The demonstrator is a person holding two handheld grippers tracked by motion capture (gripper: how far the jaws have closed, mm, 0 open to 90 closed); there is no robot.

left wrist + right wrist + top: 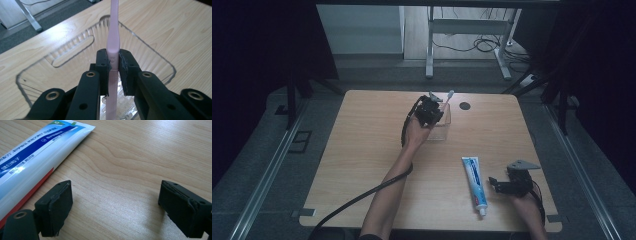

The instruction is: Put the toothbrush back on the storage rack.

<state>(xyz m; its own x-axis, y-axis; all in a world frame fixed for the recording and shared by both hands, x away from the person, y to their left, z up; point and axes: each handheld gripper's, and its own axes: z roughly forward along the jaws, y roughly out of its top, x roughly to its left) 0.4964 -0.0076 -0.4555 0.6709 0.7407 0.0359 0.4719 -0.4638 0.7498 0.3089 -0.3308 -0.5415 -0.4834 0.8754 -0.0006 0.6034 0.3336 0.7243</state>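
Slim pink toothbrush (113,47) above ribbed clear plastic box (152,53) on woodgrain

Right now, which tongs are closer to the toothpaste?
The right tongs. They sit open on the table just beside the toothpaste tube, not touching it. The left tongs are far off, gripping a pink toothbrush over the clear box.
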